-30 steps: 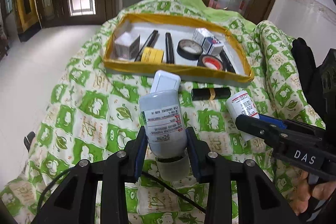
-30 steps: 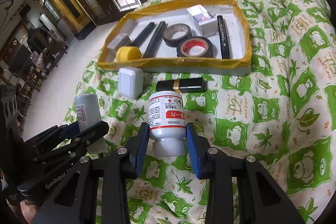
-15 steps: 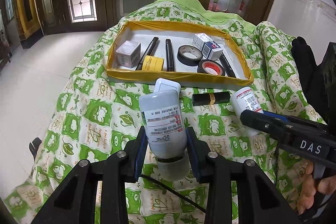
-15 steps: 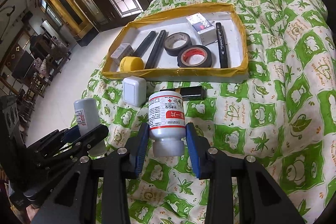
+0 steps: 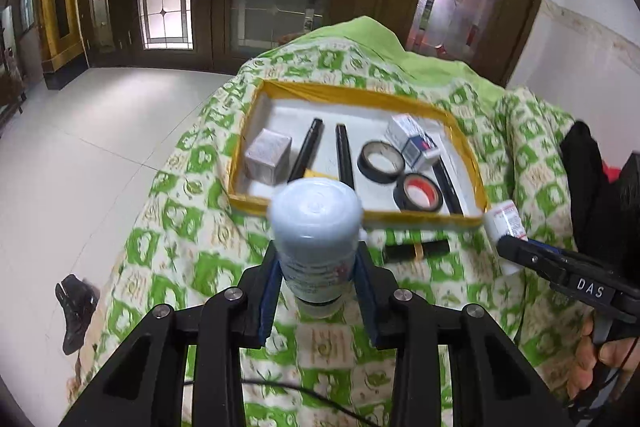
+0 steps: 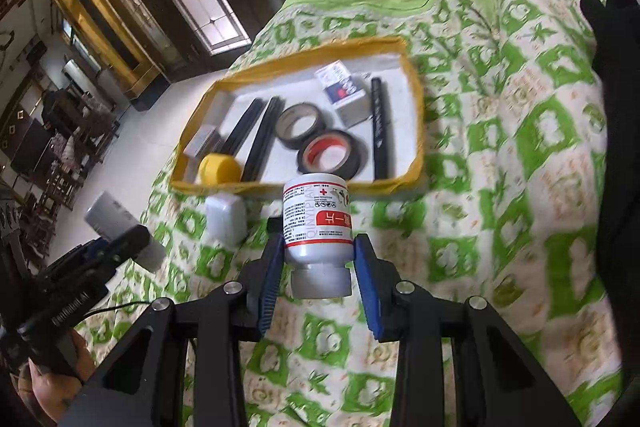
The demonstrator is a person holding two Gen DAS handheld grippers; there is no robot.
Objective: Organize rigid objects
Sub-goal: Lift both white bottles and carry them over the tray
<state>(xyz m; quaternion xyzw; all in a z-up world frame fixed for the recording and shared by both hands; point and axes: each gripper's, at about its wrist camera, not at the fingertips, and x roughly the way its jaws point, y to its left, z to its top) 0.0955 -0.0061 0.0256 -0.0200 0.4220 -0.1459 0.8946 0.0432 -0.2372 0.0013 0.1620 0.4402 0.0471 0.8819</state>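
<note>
My left gripper [image 5: 316, 267] grips a pale grey-blue bottle [image 5: 316, 223] near its cap, and its jaws are closing on it. The bottle hangs above the cloth, its base tipped toward the camera, in front of the yellow-rimmed tray [image 5: 360, 95]. My right gripper [image 6: 318, 259] is shut on a white medicine bottle [image 6: 318, 223] with a red label, held cap-down just short of the tray's [image 6: 304, 57] near rim. Each view shows the other gripper with its bottle: the white one [image 5: 505, 219] at the right, the grey one [image 6: 108, 217] at the left.
The tray holds two tape rolls [image 6: 332, 155], black markers [image 6: 378, 123], a yellow roll [image 6: 220, 169] and small boxes [image 6: 344, 91]. On the green patterned cloth before it lie a white box [image 6: 225, 223] and a black-and-gold tube [image 5: 416, 250]. A shoe [image 5: 78, 303] is on the floor.
Both grippers have risen from the cloth with their bottles and moved toward the tray. The grey-blue bottle has tipped, so its base now faces the camera.
</note>
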